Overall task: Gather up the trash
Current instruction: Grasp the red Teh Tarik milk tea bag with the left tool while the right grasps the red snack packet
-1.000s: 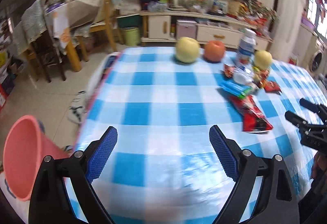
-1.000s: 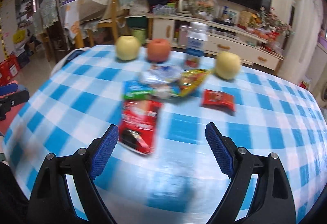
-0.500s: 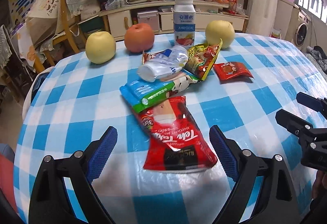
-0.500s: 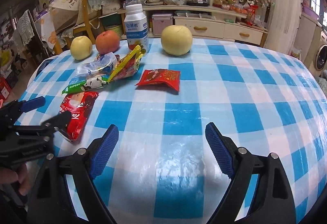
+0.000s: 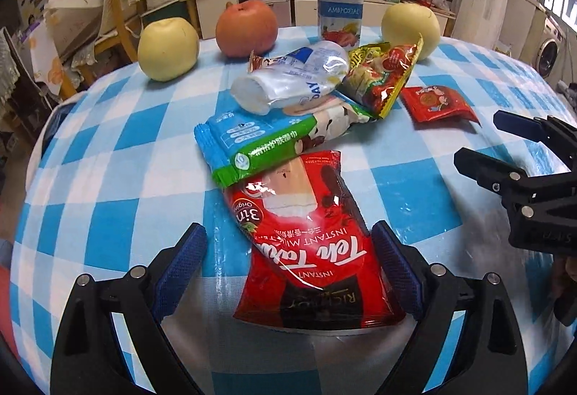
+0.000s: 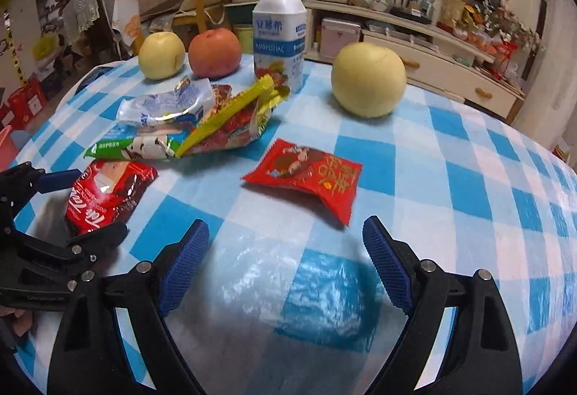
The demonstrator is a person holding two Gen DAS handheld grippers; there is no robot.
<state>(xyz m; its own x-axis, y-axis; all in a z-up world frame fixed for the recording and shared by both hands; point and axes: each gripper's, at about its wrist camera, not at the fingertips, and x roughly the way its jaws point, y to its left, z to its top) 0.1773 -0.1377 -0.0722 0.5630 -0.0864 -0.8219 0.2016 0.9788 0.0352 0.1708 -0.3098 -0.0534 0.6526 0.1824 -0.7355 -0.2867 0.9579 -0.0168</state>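
I am hovering my left gripper spread wide around the red milk-tea packet, my right gripper gaping empty, every wrapper still lying uncollected.

Both fisheye cameras are looking forward and steeply down along their own tongs at the checked desk, from close above it. The left view is sitting nearest the big red packet, the right view nearest the small red packet. Both are sharing the wrapper pile, the 3 fruits and the white bottle, and each is catching the other tongs at its edge.
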